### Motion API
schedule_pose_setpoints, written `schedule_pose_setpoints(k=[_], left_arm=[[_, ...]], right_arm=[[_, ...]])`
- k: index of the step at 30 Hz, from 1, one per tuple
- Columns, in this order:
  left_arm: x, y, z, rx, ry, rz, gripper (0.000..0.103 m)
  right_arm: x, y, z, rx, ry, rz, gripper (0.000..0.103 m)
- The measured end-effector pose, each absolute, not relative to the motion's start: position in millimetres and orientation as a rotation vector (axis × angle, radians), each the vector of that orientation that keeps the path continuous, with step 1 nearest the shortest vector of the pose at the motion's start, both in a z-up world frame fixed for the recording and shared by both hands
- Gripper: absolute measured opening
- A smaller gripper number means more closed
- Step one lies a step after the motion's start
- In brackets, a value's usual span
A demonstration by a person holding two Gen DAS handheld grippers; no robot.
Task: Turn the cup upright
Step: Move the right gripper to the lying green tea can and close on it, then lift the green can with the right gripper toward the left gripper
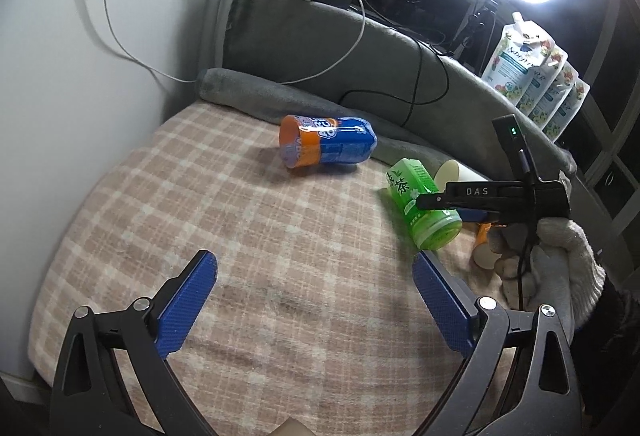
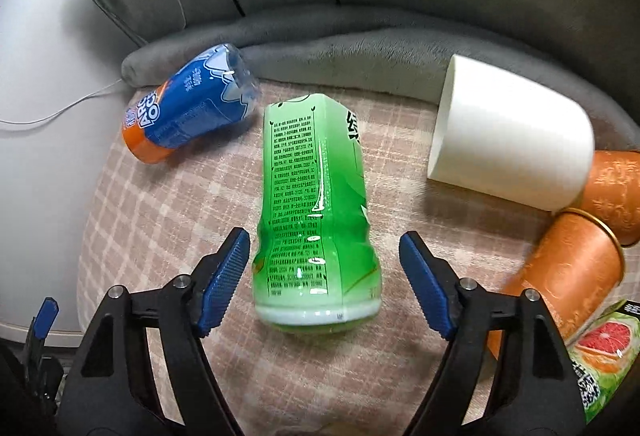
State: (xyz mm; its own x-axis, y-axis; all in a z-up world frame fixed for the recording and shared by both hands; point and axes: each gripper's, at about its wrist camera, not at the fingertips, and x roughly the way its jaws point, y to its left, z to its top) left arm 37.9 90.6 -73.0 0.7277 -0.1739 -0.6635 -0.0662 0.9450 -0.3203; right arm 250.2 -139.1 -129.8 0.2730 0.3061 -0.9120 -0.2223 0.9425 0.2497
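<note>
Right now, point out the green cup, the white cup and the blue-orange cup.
green cup [image 2: 316, 204], right wrist view, mid sidewall label
white cup [image 2: 516, 144], right wrist view, side wall
blue-orange cup [image 1: 340, 144], left wrist view, blue label

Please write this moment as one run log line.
stage: approach | right gripper: jaws open around lying green cup, not touching | left gripper: jaws open, empty | blue-orange cup: on its side

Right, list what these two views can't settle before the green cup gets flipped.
- Green cup: in the left wrist view the right gripper's black body hides its middle; the open end faces away in the right wrist view.
- White cup: mostly hidden behind the green cup in the left wrist view.
- Orange cups: cut off by the right edge, count unclear.
- Grapefruit carton: cropped at the corner.
</note>
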Motion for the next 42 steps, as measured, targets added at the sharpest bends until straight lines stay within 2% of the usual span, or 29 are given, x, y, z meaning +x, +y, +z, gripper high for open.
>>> schedule_pose_setpoints(k=[2,6,7,15,27,42], left_arm=[[39,91,-74,-0.341,0.760,-0.064,0.097],[40,92,-76,-0.352,0.767,-0.068,0.095],[40,93,-77,-0.353,0.770,-0.069,0.089],[44,93,-85,-0.376,0.794,-0.079,0.085],[47,90,-84,-0.405,0.820,-0.112,0.085],[58,76,-99,-0.455,0.913,-0.190,0.085]], right_arm=[[252,-137,-132,0.076,1.255,0.357,0.080],[256,-139,-137,0.106,1.286,0.371,0.070],[257,-138,-138,0.111,1.290,0.372,0.070],[253,-139,-134,0.122,1.272,0.382,0.069],[190,-139,-111,0.200,1.263,0.501,0.069],[119,-119,-140,0.205,1.336,0.524,0.069]])
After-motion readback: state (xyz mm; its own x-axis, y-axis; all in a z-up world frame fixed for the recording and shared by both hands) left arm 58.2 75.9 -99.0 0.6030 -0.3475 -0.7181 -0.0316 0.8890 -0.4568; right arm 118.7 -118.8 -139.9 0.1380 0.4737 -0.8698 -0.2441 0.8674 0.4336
